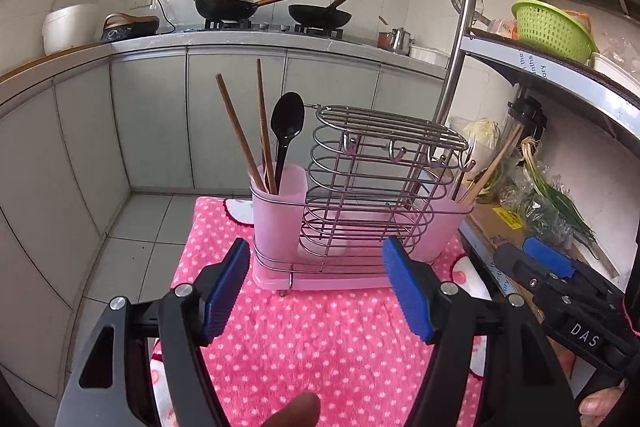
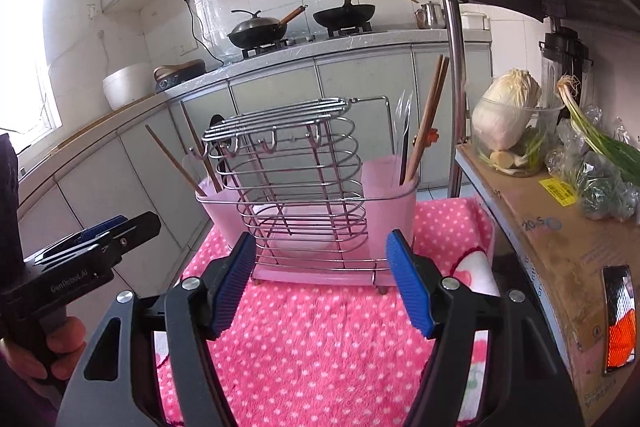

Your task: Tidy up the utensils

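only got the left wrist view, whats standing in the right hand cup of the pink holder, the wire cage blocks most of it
Observer: The right-hand pink plastic cup holds a pair of brown wooden chopsticks, standing up and leaning right at the top.
Operator: anything else in there
Observer: A slim dark utensil handle stands just left of them, with what looks like a clear plastic wrapper above it.
Operator: is my right tool carrying anything
Observer: No. The right tool is open and nothing sits between its blue ribbed pads.
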A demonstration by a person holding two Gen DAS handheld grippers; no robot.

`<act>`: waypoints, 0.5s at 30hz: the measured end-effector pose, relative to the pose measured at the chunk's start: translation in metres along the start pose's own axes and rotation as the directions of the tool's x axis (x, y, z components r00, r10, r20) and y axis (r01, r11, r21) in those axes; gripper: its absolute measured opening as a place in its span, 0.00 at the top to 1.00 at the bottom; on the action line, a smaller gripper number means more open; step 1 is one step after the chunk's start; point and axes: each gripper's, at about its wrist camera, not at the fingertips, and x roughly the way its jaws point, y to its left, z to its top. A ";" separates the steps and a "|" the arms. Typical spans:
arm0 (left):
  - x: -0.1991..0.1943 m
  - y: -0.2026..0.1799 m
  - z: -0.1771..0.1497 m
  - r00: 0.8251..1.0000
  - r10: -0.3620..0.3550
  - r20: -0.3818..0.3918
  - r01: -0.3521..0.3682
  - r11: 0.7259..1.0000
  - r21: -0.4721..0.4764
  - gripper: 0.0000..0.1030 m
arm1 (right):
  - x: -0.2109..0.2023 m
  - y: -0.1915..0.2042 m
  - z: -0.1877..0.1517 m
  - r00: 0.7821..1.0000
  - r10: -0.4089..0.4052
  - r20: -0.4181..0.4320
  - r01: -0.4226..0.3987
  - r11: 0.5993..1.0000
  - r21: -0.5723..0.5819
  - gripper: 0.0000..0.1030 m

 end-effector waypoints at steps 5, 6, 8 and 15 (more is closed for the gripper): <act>0.000 -0.006 -0.003 1.000 -0.004 0.001 0.004 1.000 0.010 0.37 | -0.002 0.002 -0.006 1.000 -0.013 0.015 0.013 1.000 -0.001 0.34; 0.000 -0.008 -0.004 1.000 -0.002 0.002 0.002 1.000 0.016 0.37 | -0.003 0.003 -0.007 1.000 -0.016 0.016 0.016 1.000 -0.006 0.34; -0.002 -0.009 -0.006 1.000 -0.001 0.005 0.001 1.000 0.021 0.38 | -0.003 0.004 -0.009 1.000 -0.020 0.020 0.020 1.000 -0.014 0.34; -0.004 -0.011 -0.009 1.000 0.004 0.005 -0.004 1.000 0.022 0.39 | -0.007 0.008 -0.011 0.999 -0.027 0.033 0.028 0.999 -0.025 0.34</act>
